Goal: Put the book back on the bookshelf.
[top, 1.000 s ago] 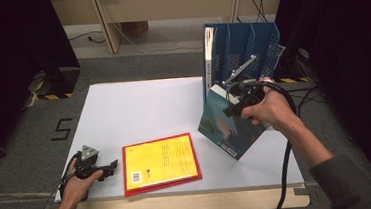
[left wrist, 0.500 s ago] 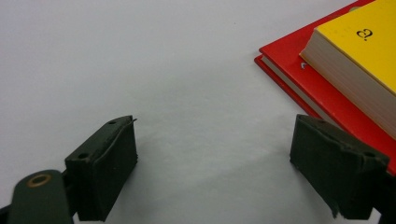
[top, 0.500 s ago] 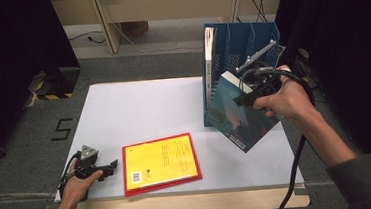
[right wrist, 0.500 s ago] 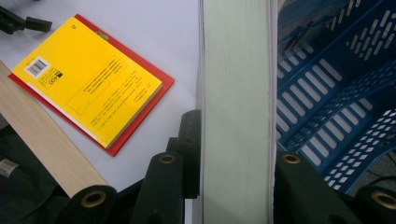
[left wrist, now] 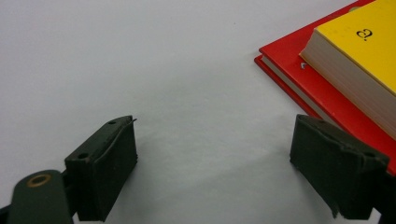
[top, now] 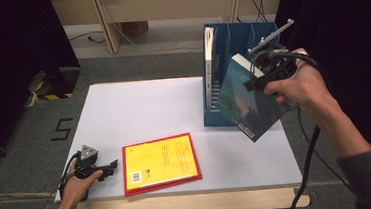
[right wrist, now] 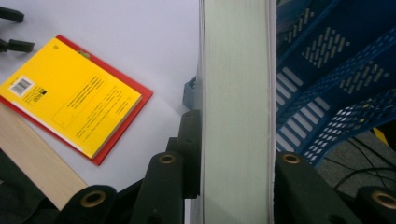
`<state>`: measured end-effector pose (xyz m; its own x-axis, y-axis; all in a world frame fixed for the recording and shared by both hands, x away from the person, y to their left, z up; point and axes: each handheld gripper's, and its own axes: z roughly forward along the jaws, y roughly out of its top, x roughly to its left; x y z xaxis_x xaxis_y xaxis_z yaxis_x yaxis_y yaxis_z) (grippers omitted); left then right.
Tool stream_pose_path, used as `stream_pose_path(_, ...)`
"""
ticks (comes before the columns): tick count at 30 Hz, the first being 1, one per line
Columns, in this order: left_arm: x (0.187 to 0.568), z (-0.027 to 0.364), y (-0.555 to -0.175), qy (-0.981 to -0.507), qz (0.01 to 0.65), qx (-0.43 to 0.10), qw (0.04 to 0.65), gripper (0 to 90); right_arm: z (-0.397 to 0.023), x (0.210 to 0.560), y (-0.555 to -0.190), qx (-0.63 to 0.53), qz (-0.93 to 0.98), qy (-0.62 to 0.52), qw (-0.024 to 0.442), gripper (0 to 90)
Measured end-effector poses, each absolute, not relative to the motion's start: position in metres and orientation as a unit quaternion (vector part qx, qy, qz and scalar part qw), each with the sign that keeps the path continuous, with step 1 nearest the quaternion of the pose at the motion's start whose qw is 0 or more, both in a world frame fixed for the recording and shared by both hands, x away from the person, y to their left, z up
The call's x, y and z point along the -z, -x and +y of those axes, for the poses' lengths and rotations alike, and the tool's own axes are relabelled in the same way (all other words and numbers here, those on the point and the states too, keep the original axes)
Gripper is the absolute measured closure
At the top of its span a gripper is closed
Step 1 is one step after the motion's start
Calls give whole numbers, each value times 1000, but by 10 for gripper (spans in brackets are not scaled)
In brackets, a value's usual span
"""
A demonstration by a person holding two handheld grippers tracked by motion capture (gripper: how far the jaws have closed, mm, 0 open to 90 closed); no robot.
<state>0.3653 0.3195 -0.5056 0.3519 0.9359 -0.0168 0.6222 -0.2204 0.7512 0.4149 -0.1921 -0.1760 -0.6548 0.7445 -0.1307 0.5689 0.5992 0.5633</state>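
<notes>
My right gripper (top: 267,74) is shut on a thick book with a teal cover (top: 246,103), held tilted in the air in front of the blue file rack (top: 248,33). In the right gripper view the book's pale page edge (right wrist: 236,93) stands upright, clamped by both jaws of my right gripper (right wrist: 236,135). At the table's front left my left gripper (top: 109,167) rests open on the surface. A yellow book (top: 160,160) lies on a larger red one (top: 163,183) just right of it. The left gripper view shows my left gripper (left wrist: 215,133) with bare table between its jaws and the yellow book (left wrist: 359,46) at the right.
One slim book (top: 211,57) stands upright in the rack's left slot. The rack's slotted blue dividers (right wrist: 327,70) lie just past the held book. A wooden strip (top: 181,205) runs along the white table's (top: 144,113) front edge. Cables trail over the floor behind.
My right hand has lifted the teal book higher and nearer to the rack's top. The left gripper and the yellow and red books have stayed put.
</notes>
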Motion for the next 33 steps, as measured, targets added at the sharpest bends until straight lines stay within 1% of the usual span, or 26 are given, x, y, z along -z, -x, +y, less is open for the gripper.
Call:
stream_pose_path(12,506,319,-365,-747,521,-228,343,136,-208,171,-451,-231,853,-420,205,738)
stream_pose_path(17,506,320,-365,-747,521,-228,343,135,-213,171,-472,-222,841,-441,220,738)
stream_pose_path(24,506,319,-365,-747,522,-228,343,135,-219,169,-494,-231,821,-470,227,738)
stream_pose_path(33,506,319,-365,-747,522,-228,343,135,-221,175,-524,-252,796,-504,221,737)
